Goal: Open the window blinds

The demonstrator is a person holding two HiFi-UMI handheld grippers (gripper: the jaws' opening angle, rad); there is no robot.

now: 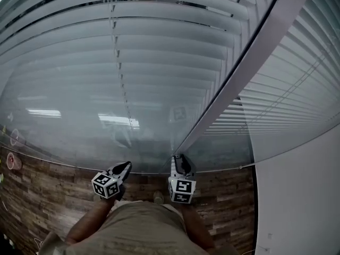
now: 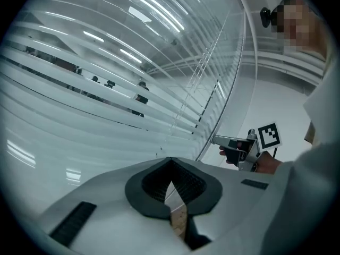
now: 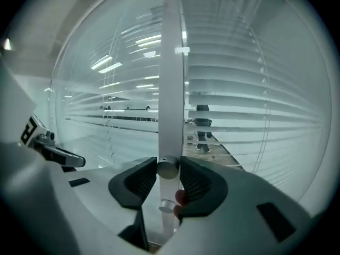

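Grey horizontal blinds [image 1: 159, 62] hang behind glass on both sides of a white upright frame post [image 1: 249, 62]. In the right gripper view a small metal knob [image 3: 168, 168] sticks out of that post [image 3: 171, 62], with a second knob [image 3: 166, 206] just below. My right gripper [image 3: 168, 166] is shut on the upper knob, one pad on each side. It sits at the foot of the post in the head view [image 1: 179, 158]. My left gripper [image 1: 126, 165] hovers to its left, shut and empty, tips [image 2: 171, 162] together, short of the slats [image 2: 79, 105].
Wood-pattern floor [image 1: 53, 195] runs under the window. A plain white wall [image 1: 297, 195] closes off the right side. The person's legs [image 1: 138, 222] stand close to the glass. Beyond the slats [image 3: 255, 105] an office room shows through the gaps.
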